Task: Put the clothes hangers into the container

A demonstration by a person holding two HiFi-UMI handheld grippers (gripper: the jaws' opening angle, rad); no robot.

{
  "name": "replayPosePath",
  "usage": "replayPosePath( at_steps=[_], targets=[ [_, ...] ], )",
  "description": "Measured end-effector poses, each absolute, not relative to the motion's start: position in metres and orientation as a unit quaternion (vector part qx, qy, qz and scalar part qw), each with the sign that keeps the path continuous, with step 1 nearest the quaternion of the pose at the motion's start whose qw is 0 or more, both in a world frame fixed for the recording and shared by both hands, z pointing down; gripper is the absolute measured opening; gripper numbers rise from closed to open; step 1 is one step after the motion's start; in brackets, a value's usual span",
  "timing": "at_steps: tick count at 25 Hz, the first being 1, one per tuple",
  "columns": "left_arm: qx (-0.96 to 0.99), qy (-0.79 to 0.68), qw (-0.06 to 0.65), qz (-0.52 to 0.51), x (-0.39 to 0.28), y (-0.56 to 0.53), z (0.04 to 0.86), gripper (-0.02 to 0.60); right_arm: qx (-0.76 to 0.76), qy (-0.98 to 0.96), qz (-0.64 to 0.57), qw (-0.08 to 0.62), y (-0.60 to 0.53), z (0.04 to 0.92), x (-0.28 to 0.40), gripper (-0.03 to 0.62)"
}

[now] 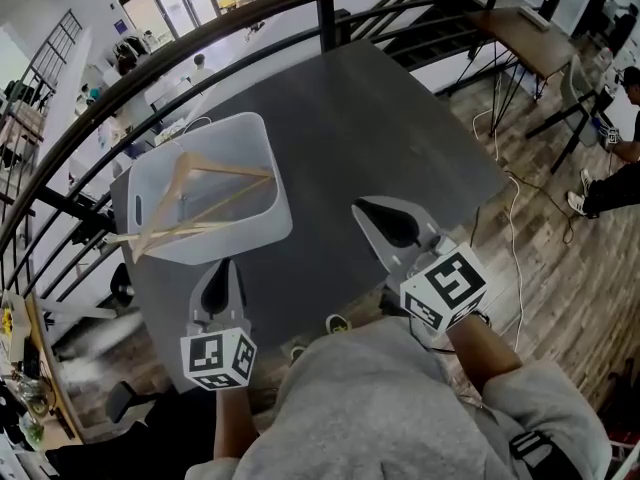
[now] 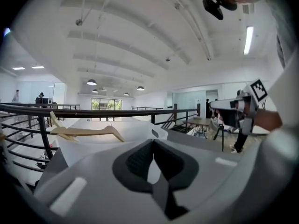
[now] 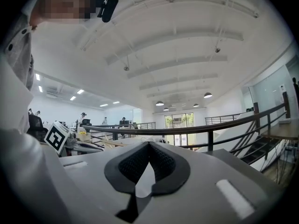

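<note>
Dark table (image 1: 400,118) held the white container (image 1: 278,208), with the wooden hangers (image 1: 215,168) lying inside and their long axes slanting out over its left rim. It sat just ahead of the left gripper (image 1: 221,283) — the nearer one. Both that and the right gripper (image 1: 388,223) were pinched together — empty.

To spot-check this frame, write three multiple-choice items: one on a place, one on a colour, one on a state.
1. The wooden hangers lie: A on the floor; B in the white container; C on the railing.
2. The table top is: A dark grey; B red; C white.
3. The left gripper is: A wide open; B clamped on a hanger; C shut on nothing.
B: they rest inside the container, with their ends over its rim. A: the head view shows a dark top. C: its jaws meet with nothing between them.
</note>
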State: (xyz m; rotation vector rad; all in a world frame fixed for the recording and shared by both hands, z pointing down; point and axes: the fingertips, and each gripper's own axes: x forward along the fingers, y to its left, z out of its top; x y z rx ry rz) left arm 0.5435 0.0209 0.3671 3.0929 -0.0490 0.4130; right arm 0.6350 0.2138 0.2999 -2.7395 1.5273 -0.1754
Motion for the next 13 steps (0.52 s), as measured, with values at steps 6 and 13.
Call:
replayPosePath(
  at_steps=[6, 13],
  targets=[
    [0.990, -0.006, 0.010, 0.138, 0.546, 0.024, 0.367, 0.012, -0.871, 0.488, -0.058, -0.001, 0.212, 0.302, 0.636, -0.002],
    [0.988, 0.017, 0.016, 0.154, 0.548, 0.043, 0.376, 0.012, -0.873, 0.482, -0.071, -0.008, 0.222, 0.304, 0.634, -0.001]
  ],
)
